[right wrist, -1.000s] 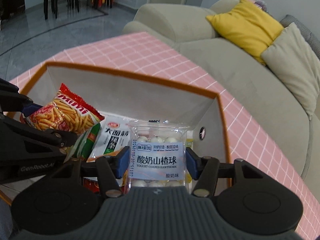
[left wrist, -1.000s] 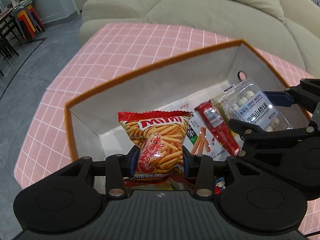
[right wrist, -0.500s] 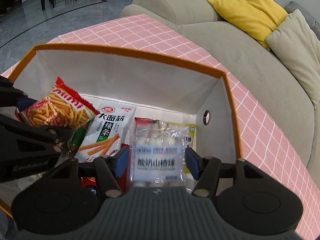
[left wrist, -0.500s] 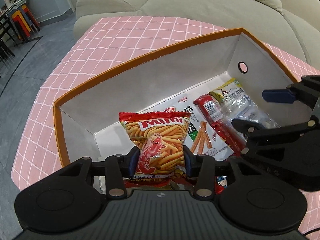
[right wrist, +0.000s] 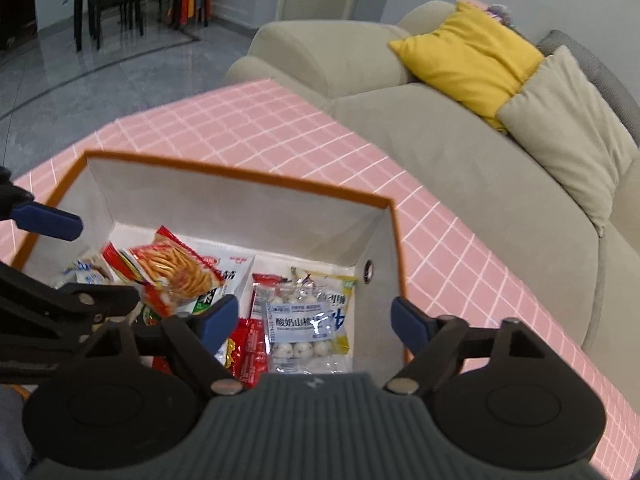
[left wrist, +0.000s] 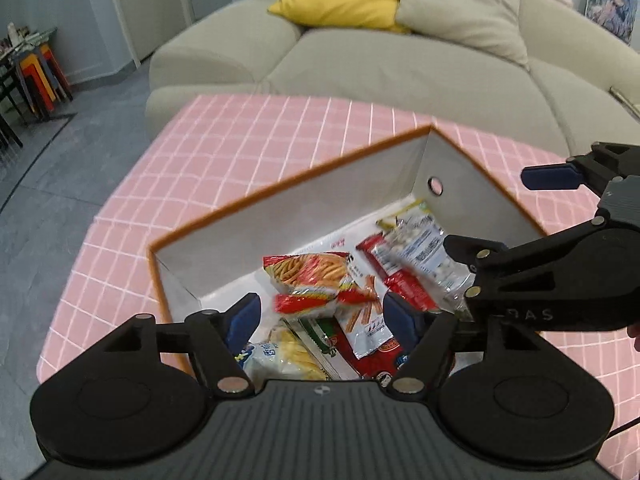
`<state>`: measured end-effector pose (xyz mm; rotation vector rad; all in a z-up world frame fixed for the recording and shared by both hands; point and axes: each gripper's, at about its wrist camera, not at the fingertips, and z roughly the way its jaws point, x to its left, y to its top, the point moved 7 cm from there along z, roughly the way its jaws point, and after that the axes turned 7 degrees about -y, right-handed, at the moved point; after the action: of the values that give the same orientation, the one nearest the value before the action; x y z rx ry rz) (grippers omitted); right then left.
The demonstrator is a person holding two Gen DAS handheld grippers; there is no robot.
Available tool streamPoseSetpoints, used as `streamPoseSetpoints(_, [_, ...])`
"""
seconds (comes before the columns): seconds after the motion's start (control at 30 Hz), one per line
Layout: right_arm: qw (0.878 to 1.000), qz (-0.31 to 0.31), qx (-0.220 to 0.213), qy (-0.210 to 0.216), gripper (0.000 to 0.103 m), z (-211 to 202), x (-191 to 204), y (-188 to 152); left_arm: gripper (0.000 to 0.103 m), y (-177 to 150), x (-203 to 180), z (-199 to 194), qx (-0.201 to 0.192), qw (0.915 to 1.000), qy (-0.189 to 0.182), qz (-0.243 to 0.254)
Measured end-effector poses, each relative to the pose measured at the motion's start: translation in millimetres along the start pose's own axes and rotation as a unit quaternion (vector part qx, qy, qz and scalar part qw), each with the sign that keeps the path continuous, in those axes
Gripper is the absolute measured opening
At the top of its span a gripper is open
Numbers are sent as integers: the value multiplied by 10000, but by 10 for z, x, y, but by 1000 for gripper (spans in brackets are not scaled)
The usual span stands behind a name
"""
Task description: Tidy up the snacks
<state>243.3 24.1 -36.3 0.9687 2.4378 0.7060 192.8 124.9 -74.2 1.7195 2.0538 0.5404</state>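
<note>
Both grippers hang spread wide above the storage box, and neither has hold of anything. Left gripper [left wrist: 322, 312] has its blue pads well apart over the near-left part of the box [left wrist: 448, 168], with the red-and-orange shrimp stick bag [left wrist: 310, 276] below the gap; the bag is blurred in this view, so whether it has settled or is falling I cannot tell. Right gripper [right wrist: 316, 316] is equally open over the box's right end, and the clear yogurt hawthorn ball pack [right wrist: 306, 322] lies flat beneath it on the other packets, close to the end wall with the round hole.

Around those two, the box floor is crowded: a white spicy-strip packet [right wrist: 236, 268] sits partly under the shrimp stick bag, a red packet [right wrist: 250, 344] lies just beside the hawthorn pack, and a pale bag with yellow print [left wrist: 280, 356] sits at the near-left corner. The box stands on a desk [left wrist: 240, 140] covered in pink checked cloth, its far edge near a beige sofa [left wrist: 400, 68].

By my reading, the placing step for both snacks is ending: each is inside the box and free of the pads. The next move calls for lifting both grippers straight clear of the orange rim without snagging packets, then looking for any snack left outside; none shows on the visible cloth.
</note>
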Motion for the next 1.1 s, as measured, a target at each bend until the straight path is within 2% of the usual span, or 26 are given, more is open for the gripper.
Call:
streamPoseSetpoints(0.1, [9995, 207, -237, -58, 88, -202, -86, 32, 82, 22, -9, -186, -252, 9997, 16, -47])
streamPoseSetpoints(0.2, [9968, 403, -689, -112, 89, -486, -136, 48, 82, 53, -15, -412, -615, 9980, -12, -173])
streamPoseSetpoints(0.37, [9901, 814, -1135, -155, 89, -909, -216, 9, 82, 86, -20, -828, -1291, 9912, 10, -294])
streamPoseSetpoints(0.57, [9811, 1280, -1449, -48, 90, -1360, -268, -190, 83, 36, -198, -1252, -2077, 9781, -7, 121])
streamPoseSetpoints(0.63, [9774, 1415, -1568, -29, 99, -1519, -282, -276, 84, -9, -261, -1341, -2246, 9742, 2, 206])
streamPoseSetpoints(0.67, [9751, 1477, -1656, -39, 99, -1610, -284, -323, 85, -36, -291, -1377, -2324, 9723, 15, 253])
streamPoseSetpoints(0.93, [9660, 1760, -1860, -370, 99, -2046, -195, -683, 88, -277, -499, -1513, -2671, 9608, 220, 704])
streamPoseSetpoints(1.1, [9632, 1919, -1822, -470, 99, -2150, -112, -922, 88, -441, -479, -1443, -2547, 9657, 229, 453])
